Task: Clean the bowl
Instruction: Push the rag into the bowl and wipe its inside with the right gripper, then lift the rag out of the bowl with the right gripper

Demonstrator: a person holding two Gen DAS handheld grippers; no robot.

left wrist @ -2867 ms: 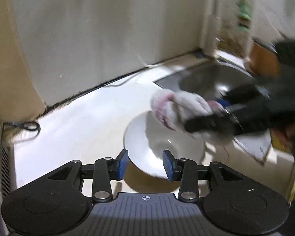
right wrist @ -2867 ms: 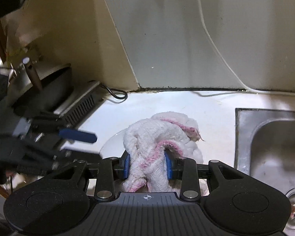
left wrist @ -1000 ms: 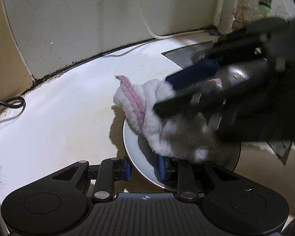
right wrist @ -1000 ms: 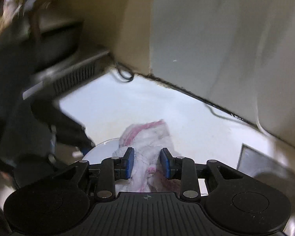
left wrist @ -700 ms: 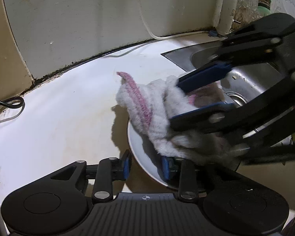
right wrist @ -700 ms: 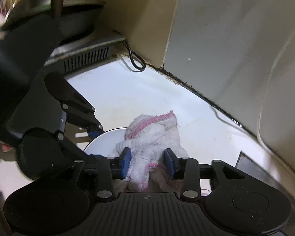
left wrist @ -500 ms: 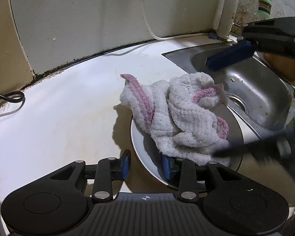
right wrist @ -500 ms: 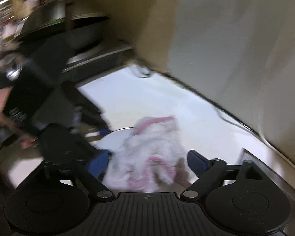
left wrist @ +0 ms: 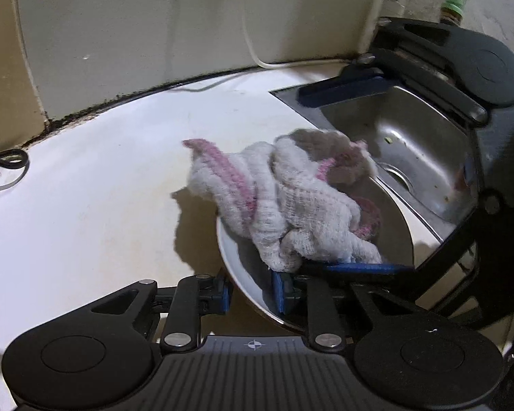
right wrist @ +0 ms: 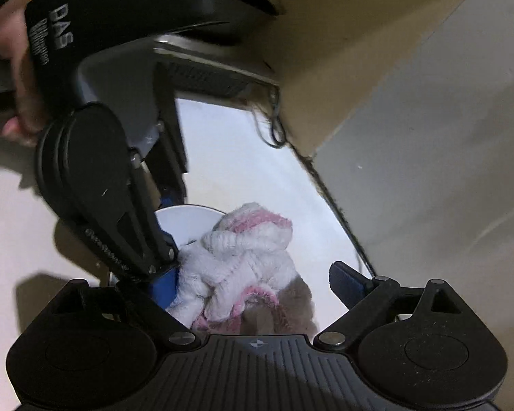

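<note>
One bowl, one cloth, one sink.

White bowl sits on the worktop just beside the sink. Crumpled white-and-pink cloth lies bunched inside it, draping over the rim.

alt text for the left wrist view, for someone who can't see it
A crumpled white and pink cloth lies in a white bowl whose rim the closing left gripper pinches. The right gripper straddles the cloth, jaws wide, beside a steel sink.
</note>
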